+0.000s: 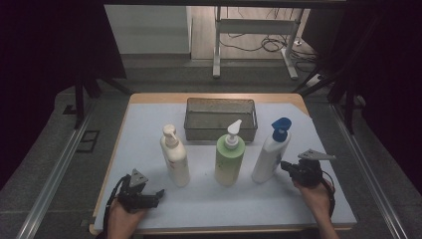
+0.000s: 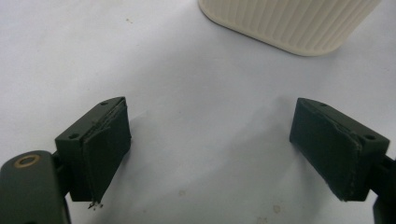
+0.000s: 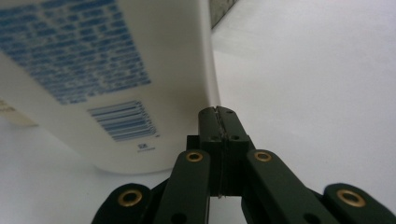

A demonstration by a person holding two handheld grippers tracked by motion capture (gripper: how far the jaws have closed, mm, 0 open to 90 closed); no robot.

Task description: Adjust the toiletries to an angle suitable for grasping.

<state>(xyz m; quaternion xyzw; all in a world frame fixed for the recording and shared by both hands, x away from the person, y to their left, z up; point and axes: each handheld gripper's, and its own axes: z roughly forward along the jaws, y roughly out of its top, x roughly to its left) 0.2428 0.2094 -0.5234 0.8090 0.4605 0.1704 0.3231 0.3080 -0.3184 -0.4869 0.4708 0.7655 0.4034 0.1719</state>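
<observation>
On white matting [image 1: 209,199], right gripper [image 3: 218,112], jaws pressed together empty, sits just beside blue-capped bottle [image 3: 102,70].

Three bottles stand in a row on the mat [image 1: 149,124]: left bottle [image 1: 175,158], middle bottle [image 1: 229,155], right bottle [image 1: 271,152]. The basket [image 1: 220,119] sits behind them.

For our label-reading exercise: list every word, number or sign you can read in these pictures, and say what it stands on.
Nothing can be quoted.
White bottle with blue pump: blue print and a barcode, too blurred to read.
Cream bottle: reddish mark, too small.
Green bottle: no legible text.
</observation>
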